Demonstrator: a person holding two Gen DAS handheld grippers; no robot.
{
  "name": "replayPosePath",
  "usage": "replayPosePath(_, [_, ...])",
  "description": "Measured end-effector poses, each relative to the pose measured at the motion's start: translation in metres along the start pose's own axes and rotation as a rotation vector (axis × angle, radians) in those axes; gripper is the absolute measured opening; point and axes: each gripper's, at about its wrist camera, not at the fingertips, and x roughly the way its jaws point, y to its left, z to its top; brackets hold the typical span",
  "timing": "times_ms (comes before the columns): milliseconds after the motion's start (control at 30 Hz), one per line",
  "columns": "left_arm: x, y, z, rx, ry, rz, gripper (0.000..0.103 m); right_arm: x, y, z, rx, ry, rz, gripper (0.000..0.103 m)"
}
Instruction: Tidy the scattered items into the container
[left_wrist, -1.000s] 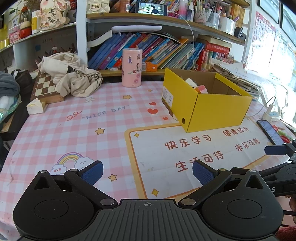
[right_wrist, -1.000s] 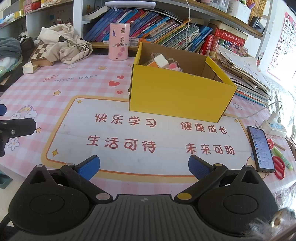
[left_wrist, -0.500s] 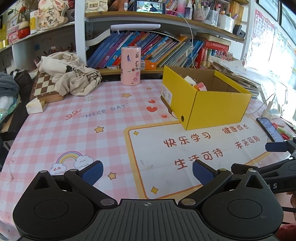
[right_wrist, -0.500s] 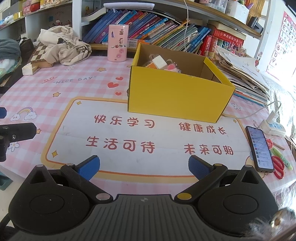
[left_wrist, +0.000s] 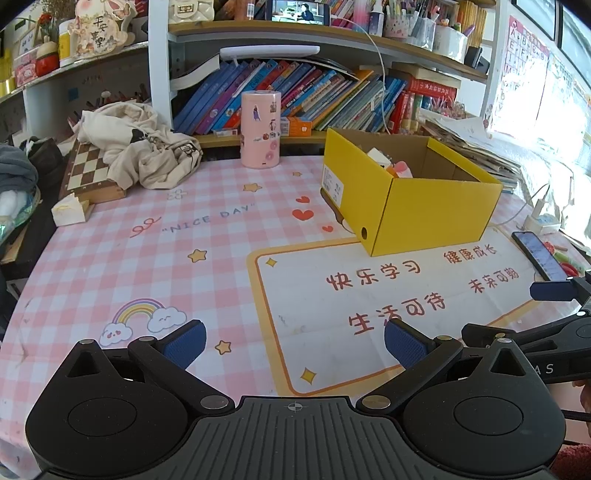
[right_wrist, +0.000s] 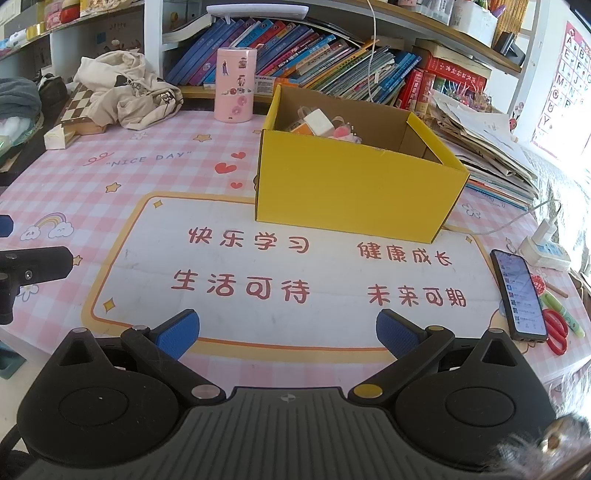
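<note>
I hold my left gripper (left_wrist: 293, 345) and right gripper (right_wrist: 286, 332) low over the near table edge, jaws spread wide, empty. The yellow box (right_wrist: 354, 188) sits far-centre, long axis running left-right, open top upward.

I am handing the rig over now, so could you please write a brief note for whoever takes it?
Left gripper: open, empty, low over the mat.
Right gripper: open, empty, near the table's front edge.
Yellow cardboard box: on the table, holding several small items.
Done: those items are boxed.
Left: possibly the red scissors and green pen beside the smartphone.
</note>
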Motion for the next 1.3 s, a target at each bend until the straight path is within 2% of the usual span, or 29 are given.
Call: replayPosePath(1300, [0.0009, -0.0005, -0.0013, -0.006, 0.01, -0.008, 0.103, 0.0048, 0.0039, 0.0007, -0.016, 0.019, 0.011, 0.103])
